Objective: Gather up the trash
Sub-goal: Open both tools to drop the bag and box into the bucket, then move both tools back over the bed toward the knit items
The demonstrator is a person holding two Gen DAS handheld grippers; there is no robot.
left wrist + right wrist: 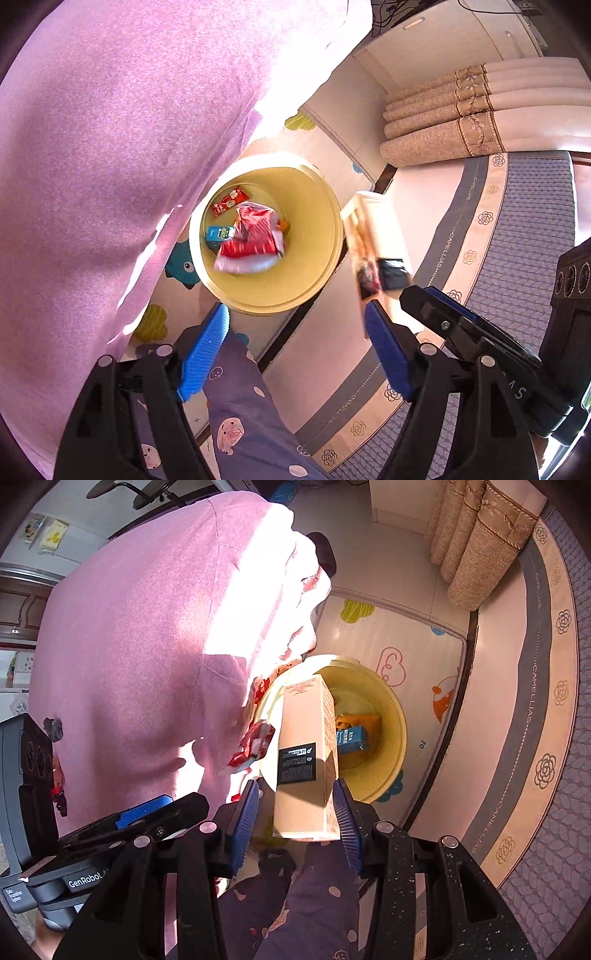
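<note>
A yellow bin (317,236) stands on the floor mat below both grippers. In it lie a small red packet (229,201) and a blue box (218,234). A red and white wrapper (251,240), blurred, is over them inside the bin's mouth. My left gripper (297,350) is open above the bin's near rim with nothing between its blue pads. My right gripper (295,823) holds its jaws around a tall beige carton (306,753) over the bin (397,738). The right pad touches the carton; a gap shows at the left pad.
The person's pink sweater (110,166) fills the left, and a purple patterned trouser leg (243,424) is under the grippers. A patterned mattress edge (517,240) and curtains (443,122) are to the right. A cartoon play mat (406,664) lies under the bin.
</note>
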